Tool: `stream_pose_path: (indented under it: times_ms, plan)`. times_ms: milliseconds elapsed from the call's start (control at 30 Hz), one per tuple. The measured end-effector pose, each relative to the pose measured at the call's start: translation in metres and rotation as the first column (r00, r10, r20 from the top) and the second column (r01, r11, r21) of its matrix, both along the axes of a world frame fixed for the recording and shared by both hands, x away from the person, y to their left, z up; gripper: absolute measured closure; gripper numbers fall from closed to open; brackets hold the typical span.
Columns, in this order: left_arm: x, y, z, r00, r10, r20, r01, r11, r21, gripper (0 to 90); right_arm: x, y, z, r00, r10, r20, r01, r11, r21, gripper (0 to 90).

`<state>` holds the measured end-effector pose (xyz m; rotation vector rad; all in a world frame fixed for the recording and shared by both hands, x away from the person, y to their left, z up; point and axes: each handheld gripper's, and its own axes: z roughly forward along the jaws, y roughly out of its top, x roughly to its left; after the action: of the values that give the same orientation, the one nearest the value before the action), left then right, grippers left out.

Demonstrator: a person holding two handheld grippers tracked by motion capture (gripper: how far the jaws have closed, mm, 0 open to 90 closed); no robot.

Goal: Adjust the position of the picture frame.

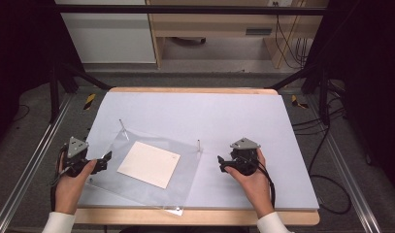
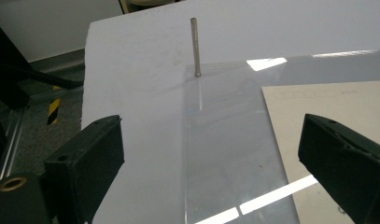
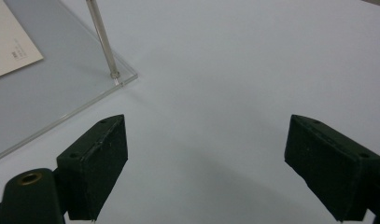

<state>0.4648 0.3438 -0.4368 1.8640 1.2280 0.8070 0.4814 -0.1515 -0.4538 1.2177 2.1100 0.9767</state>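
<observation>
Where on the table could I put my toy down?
Behind and right of the clear acrylic plate the pale grey mat is bare. The plate carries a cream square card and two thin metal pins.

Two black handheld grippers (image 1: 106, 158) (image 1: 220, 161), grey three-cornered top plates, trailing black cables, blocky black jaws, white sleeves (image 1: 59, 222)

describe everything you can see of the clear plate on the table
The clear plate is a flat, see-through sheet, acrylic by its look, lying skewed on the pale table cover. Two thin metal pins stand upright at its far corners. A cream card lies on its middle. Its near corner overhangs the cover's front edge. The left gripper sits at its left edge, jaws open, and the right gripper stands apart from it.
</observation>
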Motion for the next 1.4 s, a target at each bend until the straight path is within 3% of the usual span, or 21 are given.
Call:
stream_pose_path:
  times_ms: [67,267,300,500,533,667,767,867,933,1067,1167,1333,1400]
  plan:
    - [0.0,-0.002,-0.001,0.9999,-0.011,0.002,0.011,0.9999,-0.013,6.7,0.0,0.002,0.0,1.0,-0.007,0.003,0.007,1.0,0.006,13.5]
    - [0.002,-0.011,-0.004,0.9995,-0.03,0.009,0.03,0.9993,0.024,6.7,-0.002,0.008,0.0,0.9999,0.016,0.005,-0.016,1.0,-0.004,15.4]
    - [0.002,-0.012,-0.004,0.9994,-0.032,0.017,0.031,0.9991,0.028,6.7,-0.003,0.009,-0.001,0.9995,0.025,0.02,-0.025,0.999,-0.02,16.9]
    - [0.002,-0.016,-0.004,0.9992,-0.028,0.028,0.027,0.9987,0.043,6.7,-0.004,0.014,0.0,0.9988,0.047,0.01,-0.047,0.999,-0.018,24.4]
    - [0.002,-0.016,-0.003,0.9989,-0.032,0.034,0.03,0.9986,0.043,6.7,-0.005,0.016,0.0,0.9987,0.049,0.013,-0.049,0.999,-0.014,29.2]
    - [0.002,-0.015,-0.003,0.9986,-0.036,0.038,0.035,0.9984,0.044,7.2,-0.007,0.021,0.005,0.9972,0.062,0.042,-0.061,0.998,-0.021,32.6]
    - [0.002,-0.015,-0.003,0.9987,-0.043,0.027,0.042,0.9983,0.041,9.6,-0.008,0.029,0.011,0.9957,0.066,0.065,-0.064,0.997,-0.037,44.4]
    - [0.001,-0.015,-0.003,0.9989,-0.042,0.023,0.041,0.9987,0.032,9.6,-0.004,0.033,0.012,0.9951,0.083,0.053,-0.081,0.996,-0.042,50.9]
    - [0.0,-0.016,-0.001,0.9989,-0.039,0.027,0.038,0.9989,0.026,9.6,0.003,0.04,0.009,0.9908,0.134,0.023,-0.132,0.989,-0.072,55.3]
    - [-0.001,-0.016,-0.001,0.9987,-0.048,0.018,0.047,0.9982,0.038,12.2,0.009,0.045,0.01,0.9865,0.163,0.007,-0.162,0.984,-0.079,60.2]
    - [0.0,-0.018,-0.002,0.9977,-0.065,0.02,0.065,0.9973,0.035,12.2,0.019,0.053,0.015,0.9742,0.226,0.0,-0.224,0.968,-0.109,65.1]
    - [0.001,-0.018,-0.003,0.9982,-0.06,0.008,0.06,0.9976,0.034,12.2,0.03,0.062,0.014,0.9632,0.268,-0.026,-0.269,0.957,-0.105,65.6]
    - [0.002,-0.018,-0.005,0.998,-0.063,-0.001,0.063,0.9973,0.036,12.4,0.041,0.071,0.008,0.96,0.273,-0.063,-0.278,0.956,-0.096,66.7]
